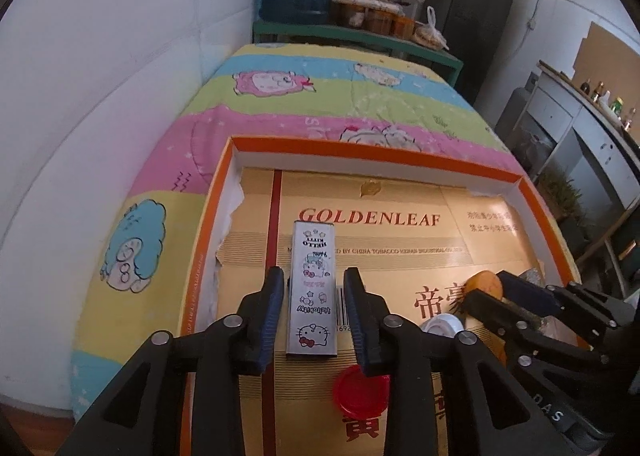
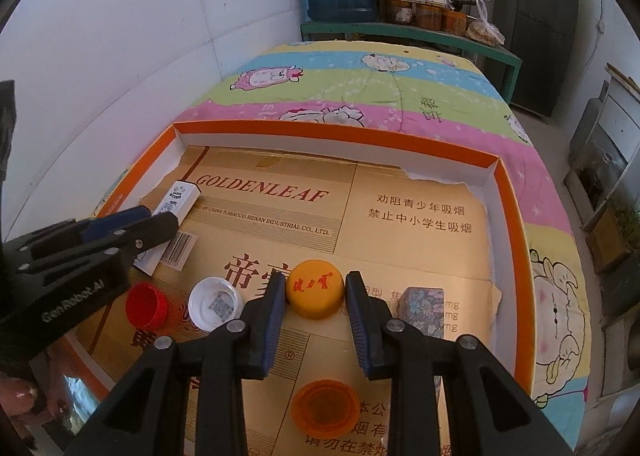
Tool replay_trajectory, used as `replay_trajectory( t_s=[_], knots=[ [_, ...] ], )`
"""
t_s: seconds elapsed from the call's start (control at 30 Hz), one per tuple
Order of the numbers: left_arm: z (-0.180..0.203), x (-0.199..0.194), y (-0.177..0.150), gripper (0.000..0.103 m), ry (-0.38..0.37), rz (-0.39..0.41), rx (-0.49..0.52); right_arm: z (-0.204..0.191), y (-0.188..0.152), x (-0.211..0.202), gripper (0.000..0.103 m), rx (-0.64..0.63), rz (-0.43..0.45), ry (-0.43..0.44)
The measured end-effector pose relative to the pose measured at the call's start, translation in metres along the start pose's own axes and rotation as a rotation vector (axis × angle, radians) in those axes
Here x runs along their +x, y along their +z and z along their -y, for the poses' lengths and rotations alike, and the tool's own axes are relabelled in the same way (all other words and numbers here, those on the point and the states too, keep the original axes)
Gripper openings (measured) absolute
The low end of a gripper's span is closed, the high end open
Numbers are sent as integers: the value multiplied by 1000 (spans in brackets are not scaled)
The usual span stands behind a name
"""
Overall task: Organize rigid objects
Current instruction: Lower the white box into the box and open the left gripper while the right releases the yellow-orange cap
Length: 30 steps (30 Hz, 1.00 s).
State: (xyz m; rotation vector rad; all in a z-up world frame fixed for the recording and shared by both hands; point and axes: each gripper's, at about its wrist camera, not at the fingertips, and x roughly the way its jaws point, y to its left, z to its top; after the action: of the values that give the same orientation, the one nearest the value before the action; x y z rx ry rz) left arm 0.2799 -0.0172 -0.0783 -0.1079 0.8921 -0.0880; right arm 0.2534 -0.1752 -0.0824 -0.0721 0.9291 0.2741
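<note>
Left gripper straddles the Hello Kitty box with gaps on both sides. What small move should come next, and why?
Probably lift the left gripper straight up and back. The Hello Kitty box lies flat on the tray's cardboard liner, and neither pad touches it, so it looks released.

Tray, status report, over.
Left hand-held gripper open astride Hello Kitty box. Right hand-held gripper open around yellow cap. Nothing blocking.

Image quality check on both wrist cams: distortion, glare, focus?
Left wrist view: strong fisheye bend, dark corners; tin sharp, print readable; soft sheen on the gold cardboard.
Right wrist view: same curvature; yellow cap crisp; window glare blows out the top right; the bottom edge is slightly soft.
</note>
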Motion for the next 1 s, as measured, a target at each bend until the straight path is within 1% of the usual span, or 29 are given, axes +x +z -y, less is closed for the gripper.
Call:
replay_trajectory(
  t_s=[0.13, 0.17, 0.5, 1.0],
  knots=[
    [0, -11, 3, 41, -1, 34, 4, 0, -1, -2, 31, 5, 5, -2],
    [1, -14, 3, 42, -2, 42, 6, 0, -1, -3, 31, 7, 8, -2],
    [8, -47, 2, 42, -6, 114, 40, -2, 0, -21, 31, 12, 46, -9],
    [8, -82, -8, 42, -19, 151, 34, -10, -3, -51, 31, 14, 86, -20]
  ],
)
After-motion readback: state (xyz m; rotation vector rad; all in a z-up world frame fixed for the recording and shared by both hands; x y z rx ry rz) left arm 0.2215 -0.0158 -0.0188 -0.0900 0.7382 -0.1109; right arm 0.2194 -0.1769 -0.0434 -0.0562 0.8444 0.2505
